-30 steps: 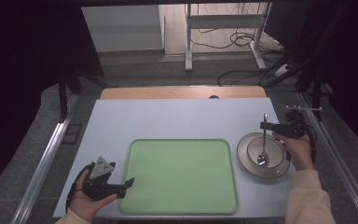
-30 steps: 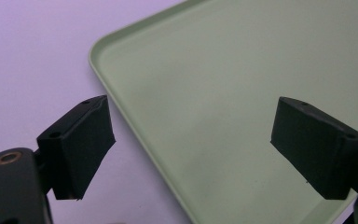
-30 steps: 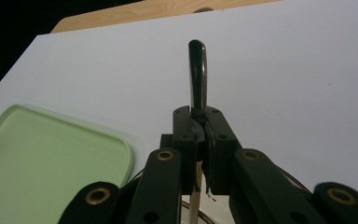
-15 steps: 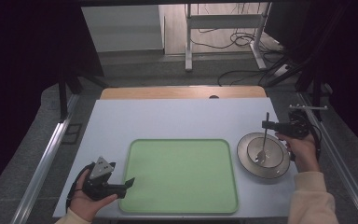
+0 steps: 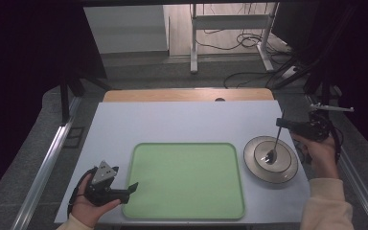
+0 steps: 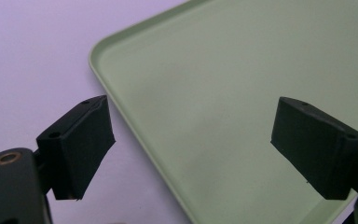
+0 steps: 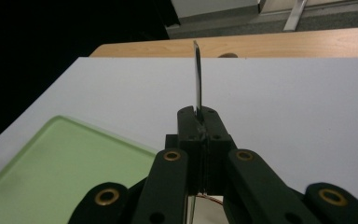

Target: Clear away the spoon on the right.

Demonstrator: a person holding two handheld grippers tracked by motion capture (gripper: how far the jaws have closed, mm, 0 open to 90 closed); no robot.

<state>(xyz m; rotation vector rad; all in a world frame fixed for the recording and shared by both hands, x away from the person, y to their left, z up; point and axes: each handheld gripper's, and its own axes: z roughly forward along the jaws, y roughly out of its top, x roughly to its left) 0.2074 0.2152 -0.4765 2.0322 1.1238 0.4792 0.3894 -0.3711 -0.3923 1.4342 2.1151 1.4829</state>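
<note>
Fingers of right gripper (image 5: 281,123) clamped on spoon (image 5: 274,143) handle, long axis near upright, bowl low over plate (image 5: 287,170). Left gripper (image 5: 133,187) wide open, empty, at tray (image 5: 187,211) edge.

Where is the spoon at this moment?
In the high view, the spoon is at the right side, clamped by the right gripper, its bowl over the grey plate beside the green tray.
</note>
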